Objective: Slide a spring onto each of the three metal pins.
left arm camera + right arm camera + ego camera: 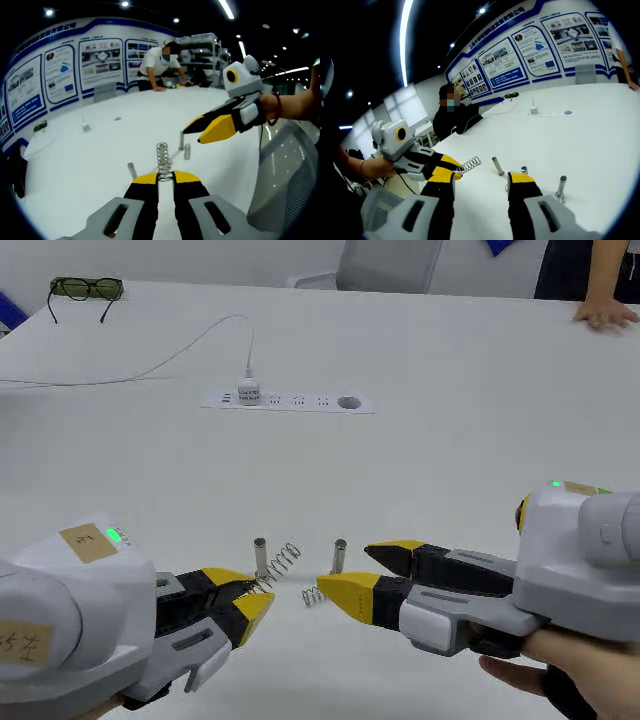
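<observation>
White bench, near edge: left gripper (258,595), jaws clamped on one end of a spring (283,560). The spring's long axis slants forward and rightward from the tips, its coils just beside the upright left pin (261,556). Right gripper (345,568), jaws apart and empty, hovers by the right pin (340,555), with a second spring (313,594) loose on the bench (450,440) beside its lower tip. Judgement: the left gripper is nearer to threading, but the spring needs tipping upright over the pin top.
</observation>
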The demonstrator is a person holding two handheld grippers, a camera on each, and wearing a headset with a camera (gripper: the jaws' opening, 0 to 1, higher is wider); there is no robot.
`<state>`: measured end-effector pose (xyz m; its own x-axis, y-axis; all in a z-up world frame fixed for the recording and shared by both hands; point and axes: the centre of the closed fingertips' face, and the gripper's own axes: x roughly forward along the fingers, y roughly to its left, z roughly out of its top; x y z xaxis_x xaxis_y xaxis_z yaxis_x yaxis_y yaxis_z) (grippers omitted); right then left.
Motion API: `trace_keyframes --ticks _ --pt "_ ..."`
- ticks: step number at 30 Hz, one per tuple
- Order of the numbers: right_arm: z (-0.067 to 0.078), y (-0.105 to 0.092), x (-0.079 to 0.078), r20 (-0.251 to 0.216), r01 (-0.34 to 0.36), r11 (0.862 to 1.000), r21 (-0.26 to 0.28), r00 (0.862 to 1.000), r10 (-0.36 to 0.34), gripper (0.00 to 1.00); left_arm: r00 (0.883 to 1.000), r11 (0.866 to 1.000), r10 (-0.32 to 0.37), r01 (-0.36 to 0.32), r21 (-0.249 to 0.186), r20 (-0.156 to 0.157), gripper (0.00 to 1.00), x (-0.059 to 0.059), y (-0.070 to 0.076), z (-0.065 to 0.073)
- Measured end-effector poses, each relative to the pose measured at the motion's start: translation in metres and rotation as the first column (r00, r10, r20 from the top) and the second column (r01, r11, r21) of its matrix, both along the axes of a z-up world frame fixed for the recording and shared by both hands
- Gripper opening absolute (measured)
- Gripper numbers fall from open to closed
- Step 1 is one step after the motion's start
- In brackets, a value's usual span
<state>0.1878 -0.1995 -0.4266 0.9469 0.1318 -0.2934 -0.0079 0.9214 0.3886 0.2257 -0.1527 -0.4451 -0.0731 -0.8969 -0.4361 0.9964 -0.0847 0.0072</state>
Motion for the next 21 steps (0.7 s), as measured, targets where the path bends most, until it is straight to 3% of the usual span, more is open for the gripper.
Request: trace_keyframes --ticks 10,19,21 --pt "0.008 0.011 0.008 0.050 0.001 0.992 0.123 0.999 -0.008 0.34 1.000 0.998 -0.013 0.012 -0.063 -0.009 0.10 -0.011 0.002 0.009" --pt "0.017 0.015 0.016 0.096 0.002 0.963 0.269 0.995 -0.029 0.26 0.999 0.994 -0.033 0.032 -0.102 -0.009 0.10 -0.020 0.003 0.016" --pt "0.017 0.015 0.016 0.098 0.003 0.962 0.272 0.995 -0.030 0.24 0.999 0.993 -0.036 0.035 -0.114 -0.006 0.10 -0.021 0.002 0.017"
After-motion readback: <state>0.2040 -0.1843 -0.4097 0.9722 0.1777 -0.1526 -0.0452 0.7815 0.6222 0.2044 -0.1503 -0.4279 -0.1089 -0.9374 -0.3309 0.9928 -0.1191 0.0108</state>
